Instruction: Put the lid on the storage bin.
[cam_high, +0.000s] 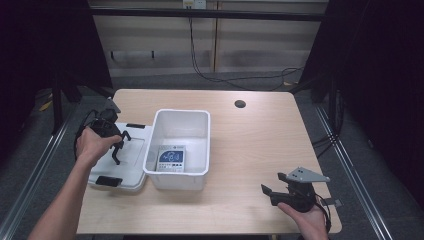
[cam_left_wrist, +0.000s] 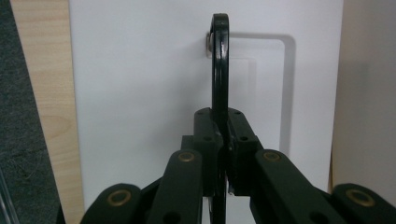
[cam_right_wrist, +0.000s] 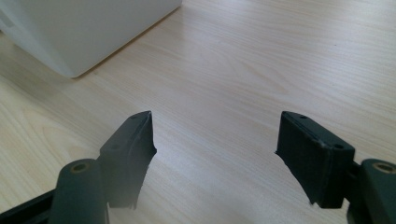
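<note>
The left tool (cam_high: 118, 145) is pinched on the thin black handle (cam_left_wrist: 220, 65) of the white lid (cam_high: 131, 161) lying on the desk (cam_high: 260, 145) beside the bin (cam_high: 181, 150), a light, stiff, slippery lid best taken by that handle, while the right tool (cam_high: 276, 186) rests spread apart.

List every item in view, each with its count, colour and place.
Rectangular plastic bin: one, white, open, mid-table.
Printed card: one, blue and white, flat inside the bin.
Plastic lid: one, white, flat on the table against the bin's left side.
Lid handle: one, black, thin, raised up from the lid.
Lid clips: two, black, at the lid's near and far edges.
Wooden table: one, light, with a dark round hole near its far edge.
Left gripper: one, black, shut on the lid handle.
Right gripper: one, black, open above bare tabletop, near right.
</note>
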